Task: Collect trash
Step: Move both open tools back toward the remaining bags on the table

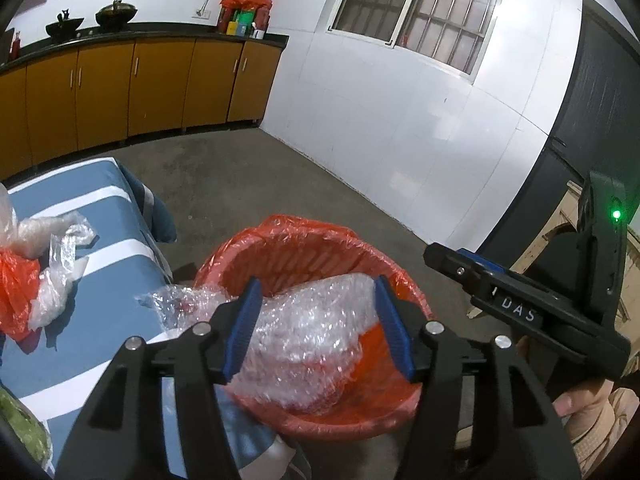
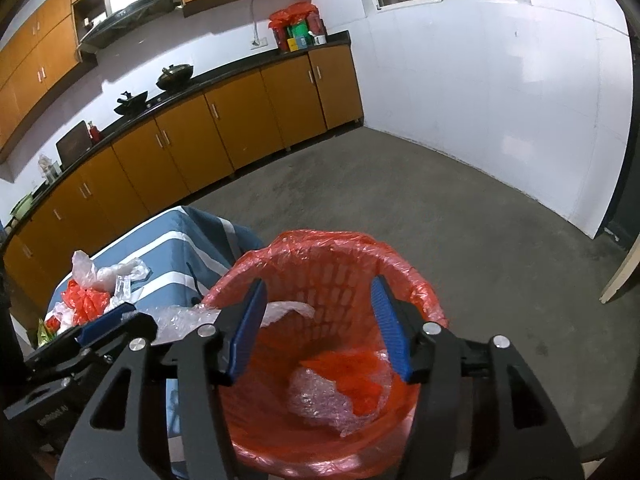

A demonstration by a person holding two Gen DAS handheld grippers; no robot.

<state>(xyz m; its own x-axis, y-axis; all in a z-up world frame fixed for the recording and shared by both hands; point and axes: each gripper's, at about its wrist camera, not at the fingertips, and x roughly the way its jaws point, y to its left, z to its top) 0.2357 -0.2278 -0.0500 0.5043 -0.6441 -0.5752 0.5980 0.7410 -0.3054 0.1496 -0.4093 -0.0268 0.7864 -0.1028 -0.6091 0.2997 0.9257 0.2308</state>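
Observation:
An orange basket lined with an orange bag [image 1: 304, 232] [image 2: 332, 240] stands on the floor beside a table with a blue-and-white striped cloth [image 1: 100, 200] [image 2: 180, 232]. My left gripper [image 1: 320, 324] hangs open over the basket. A wad of bubble wrap [image 1: 312, 344] [image 2: 316, 400] lies below and between its blue pads, down in the basket, with one end trailing over the rim onto the table. My right gripper [image 2: 320, 324] is open above the basket with nothing between its fingers. Clear plastic bags [image 1: 60, 264] [image 2: 104, 272] and a crumpled orange bag [image 1: 16, 280] [image 2: 86, 298] lie on the table.
A green packet [image 1: 20, 424] lies at the table's near left edge. Yellow-brown cabinets [image 1: 160, 84] under a dark counter run along the far wall. Grey concrete floor [image 2: 400, 200] spreads beyond the basket to a white tiled wall [image 2: 500, 100]. A dark door [image 1: 592, 100] stands on the right.

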